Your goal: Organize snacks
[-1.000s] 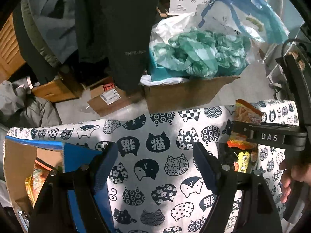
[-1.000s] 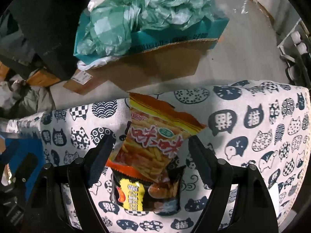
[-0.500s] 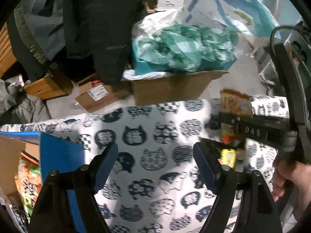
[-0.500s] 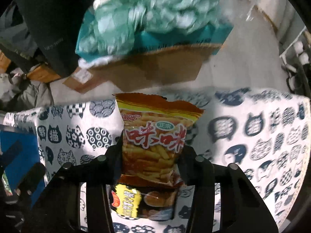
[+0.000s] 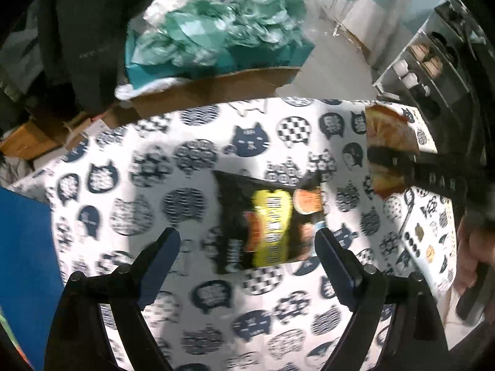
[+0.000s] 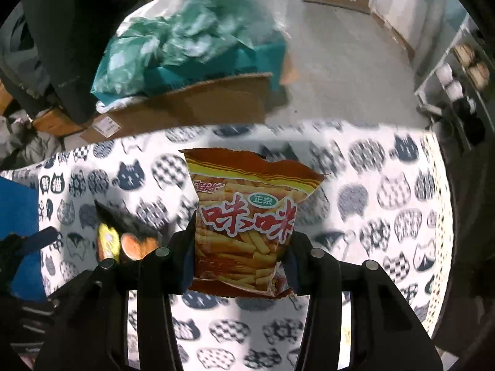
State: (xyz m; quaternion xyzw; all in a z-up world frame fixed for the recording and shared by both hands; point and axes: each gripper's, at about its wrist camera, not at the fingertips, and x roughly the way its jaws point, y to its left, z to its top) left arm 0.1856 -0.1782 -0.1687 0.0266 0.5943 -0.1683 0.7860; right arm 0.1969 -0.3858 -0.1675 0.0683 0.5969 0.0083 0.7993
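Note:
My right gripper (image 6: 239, 247) is shut on an orange bag of fry-shaped snacks (image 6: 247, 219) and holds it upright above the cat-print tablecloth (image 6: 371, 204). The bag and the right gripper also show at the right of the left wrist view (image 5: 389, 133). A black and yellow snack bag (image 5: 269, 225) lies flat on the cloth, just ahead of my left gripper (image 5: 247, 247), which is open and empty. That bag shows at the left of the right wrist view (image 6: 114, 238).
A blue box wall (image 5: 21, 247) stands at the table's left end. Beyond the far table edge, a cardboard box (image 6: 198, 105) with green plastic bags (image 5: 216, 31) sits on the floor. A shelf with cups (image 5: 423, 71) is at the far right.
My right gripper closed on the orange snack bag and lifted it off the black and yellow bag. My left gripper swung right, so the black and yellow bag now lies in front of it.

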